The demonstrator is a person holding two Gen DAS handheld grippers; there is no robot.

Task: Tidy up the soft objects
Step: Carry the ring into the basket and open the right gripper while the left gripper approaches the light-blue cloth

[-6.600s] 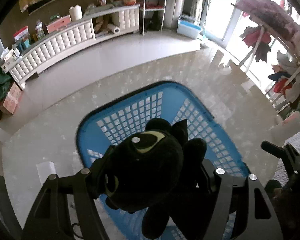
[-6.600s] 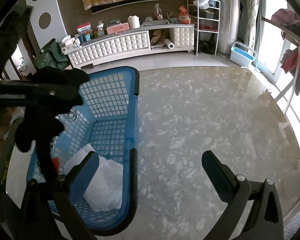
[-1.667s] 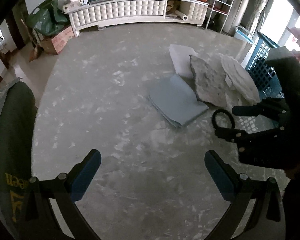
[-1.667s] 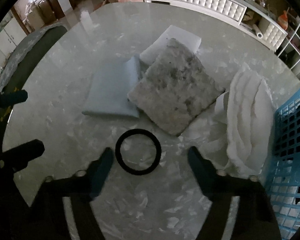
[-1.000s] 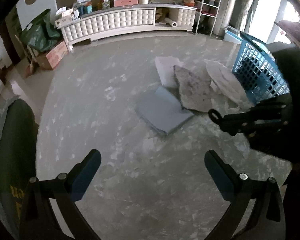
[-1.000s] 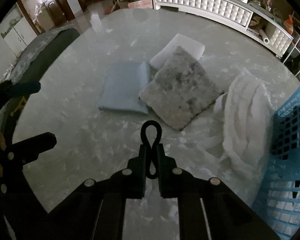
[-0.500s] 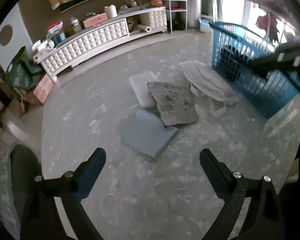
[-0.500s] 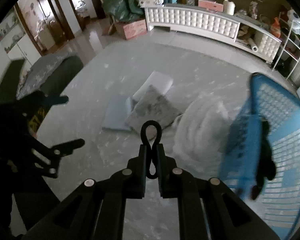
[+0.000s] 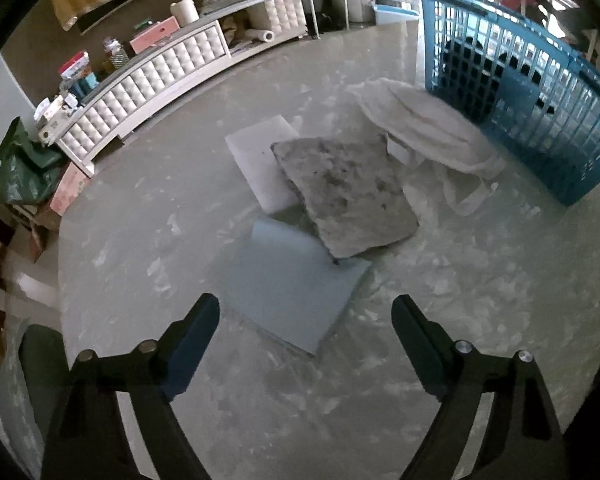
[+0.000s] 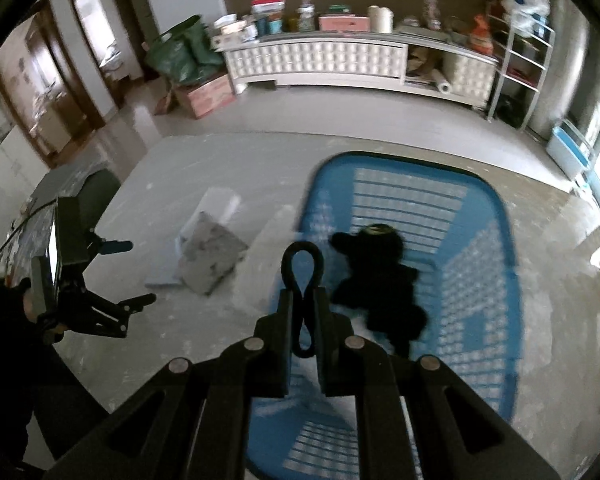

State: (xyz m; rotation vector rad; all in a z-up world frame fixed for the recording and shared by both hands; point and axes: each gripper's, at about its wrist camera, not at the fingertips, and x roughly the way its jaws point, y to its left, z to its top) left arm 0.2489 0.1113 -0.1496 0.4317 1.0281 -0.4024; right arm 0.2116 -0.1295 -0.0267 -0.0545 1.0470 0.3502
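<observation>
My right gripper (image 10: 303, 296) is shut on a black rubber ring (image 10: 302, 266), squeezed flat into a loop, and hangs over the near rim of the blue basket (image 10: 504, 236). A black plush toy (image 10: 380, 280) lies inside the basket. My left gripper (image 9: 305, 314) hovers over the marble table with its jaws closing and nothing between them. Just ahead of it lies a light blue folded cloth (image 9: 292, 292), then a grey mottled pad (image 9: 344, 192), a white foam pad (image 9: 260, 160) and a white towel (image 9: 416, 120) beside the blue basket (image 9: 540, 120).
A white tufted cabinet (image 9: 160, 92) with boxes and bottles runs along the far wall. A green bag (image 10: 180, 56) and a cardboard box (image 10: 208, 94) stand on the floor. A dark chair back (image 9: 40, 364) stands at the table's left edge. A wire shelf (image 10: 520, 52) is at the right.
My right gripper rose and swung right with the ring, from over the pads to above the basket. My left gripper drifted toward the blue cloth and its jaws narrowed.
</observation>
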